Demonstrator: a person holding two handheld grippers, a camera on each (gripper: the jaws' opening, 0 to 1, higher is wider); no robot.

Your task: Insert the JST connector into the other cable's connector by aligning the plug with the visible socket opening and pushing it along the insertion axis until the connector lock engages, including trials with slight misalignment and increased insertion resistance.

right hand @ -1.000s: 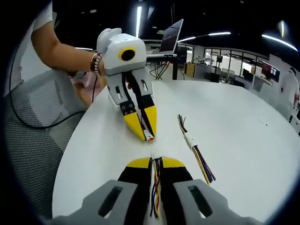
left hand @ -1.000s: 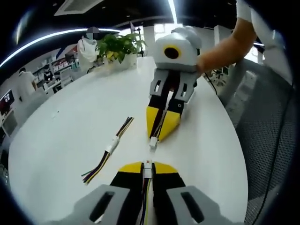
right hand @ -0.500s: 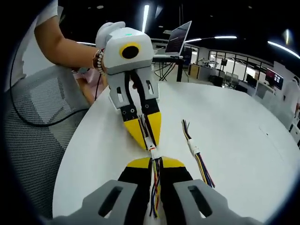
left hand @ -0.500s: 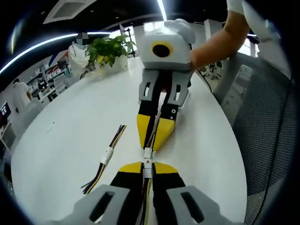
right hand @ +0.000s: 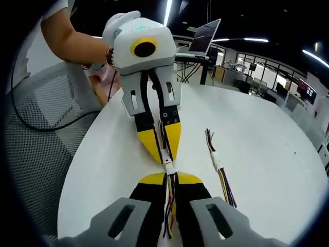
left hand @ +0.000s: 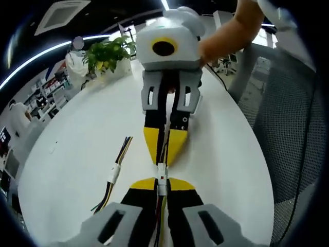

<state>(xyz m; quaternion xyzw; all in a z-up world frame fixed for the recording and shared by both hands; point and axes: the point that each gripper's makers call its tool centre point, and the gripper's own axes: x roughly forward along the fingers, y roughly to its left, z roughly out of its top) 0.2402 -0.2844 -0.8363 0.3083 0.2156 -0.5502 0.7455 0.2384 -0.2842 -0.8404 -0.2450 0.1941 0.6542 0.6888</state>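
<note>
My left gripper (left hand: 162, 181) is shut on a white JST connector (left hand: 162, 185) whose coloured wires run back between its jaws. Opposite it, tip to tip, my right gripper (left hand: 161, 158) is shut on the other white connector (left hand: 161, 170). The two connectors meet end to end between the yellow tips; whether they are locked I cannot tell. In the right gripper view, my right gripper (right hand: 169, 178) holds its wired connector against the connector (right hand: 167, 163) in my left gripper (right hand: 165, 154).
A spare joined cable (left hand: 114, 172) (right hand: 218, 165) lies on the round white table (left hand: 67, 139). Mesh chairs (left hand: 288, 128) (right hand: 36, 139) stand at the table's edge. A potted plant (left hand: 105, 54) and a laptop (right hand: 203, 38) sit at the far sides. A person's arm (left hand: 231, 36) holds each gripper.
The two grippers have closed the gap: a second ago the connectors were apart, now they touch end to end between the yellow tips.
</note>
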